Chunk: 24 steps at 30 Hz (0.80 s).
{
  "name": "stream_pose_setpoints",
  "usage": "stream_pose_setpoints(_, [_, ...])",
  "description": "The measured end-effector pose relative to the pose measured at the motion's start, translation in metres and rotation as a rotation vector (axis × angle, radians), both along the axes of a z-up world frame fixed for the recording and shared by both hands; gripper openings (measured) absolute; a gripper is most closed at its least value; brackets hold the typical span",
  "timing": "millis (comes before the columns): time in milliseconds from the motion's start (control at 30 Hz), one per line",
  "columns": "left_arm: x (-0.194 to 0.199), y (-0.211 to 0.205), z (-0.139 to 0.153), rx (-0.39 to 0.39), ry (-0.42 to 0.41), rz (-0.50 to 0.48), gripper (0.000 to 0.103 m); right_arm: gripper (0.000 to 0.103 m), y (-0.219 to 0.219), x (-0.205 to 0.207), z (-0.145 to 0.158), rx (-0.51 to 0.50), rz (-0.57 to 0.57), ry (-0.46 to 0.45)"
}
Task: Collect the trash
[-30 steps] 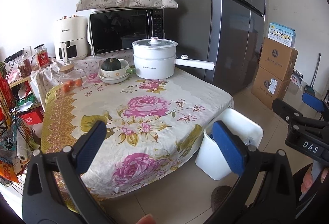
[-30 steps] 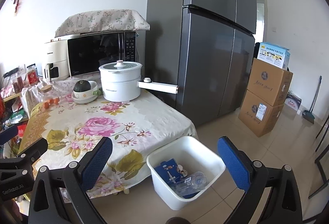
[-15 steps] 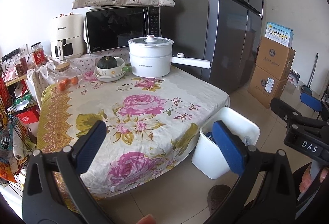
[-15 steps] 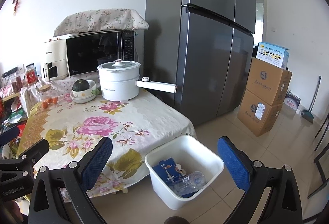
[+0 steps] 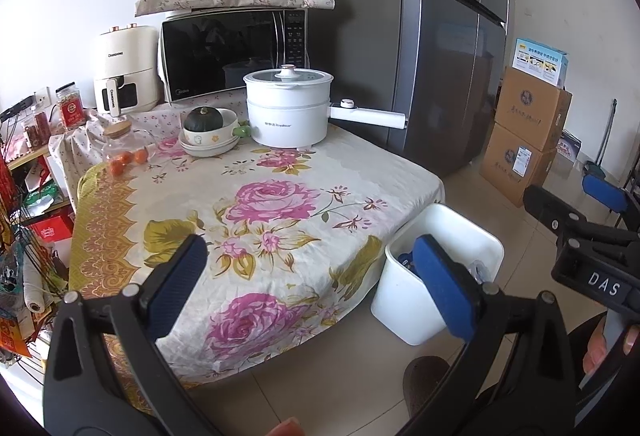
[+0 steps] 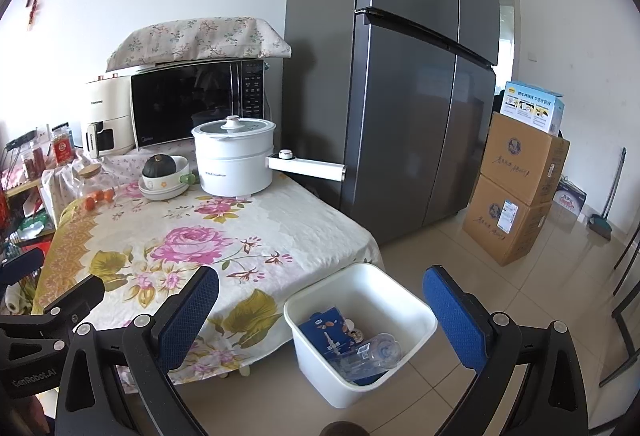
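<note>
A white trash bin (image 6: 362,328) stands on the tiled floor by the table's right corner; it also shows in the left wrist view (image 5: 438,272). Inside it lie a blue carton (image 6: 325,332) and a clear plastic bottle (image 6: 374,352). My left gripper (image 5: 312,284) is open and empty, held above the table's near edge. My right gripper (image 6: 320,316) is open and empty, held above the bin. The right gripper also appears at the right of the left wrist view (image 5: 580,212).
The table (image 5: 256,220) has a floral cloth. On its far side stand a white electric pot (image 5: 288,108), a bowl with a squash (image 5: 208,132), a jar of small oranges (image 5: 124,152), a microwave and an air fryer. A grey fridge (image 6: 400,96) and stacked cardboard boxes (image 6: 516,192) stand to the right.
Both grippers have drifted slightly back and to the left, so the table and bin sit a little lower and smaller. Both stay open and empty.
</note>
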<state>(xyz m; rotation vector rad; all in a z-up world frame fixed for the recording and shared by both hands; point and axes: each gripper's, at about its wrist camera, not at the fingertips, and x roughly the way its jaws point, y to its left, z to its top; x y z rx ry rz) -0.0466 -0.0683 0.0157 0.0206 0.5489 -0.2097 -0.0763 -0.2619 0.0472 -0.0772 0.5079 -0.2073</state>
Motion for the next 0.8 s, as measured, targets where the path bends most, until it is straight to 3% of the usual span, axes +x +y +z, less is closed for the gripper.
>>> stream_pose_setpoints(800, [0.0036, 0.0024, -0.0014, -0.002, 0.026, -0.005, 0.102, 0.103, 0.0046, 0.0066, -0.0033, 0.006, 0.020, 0.013])
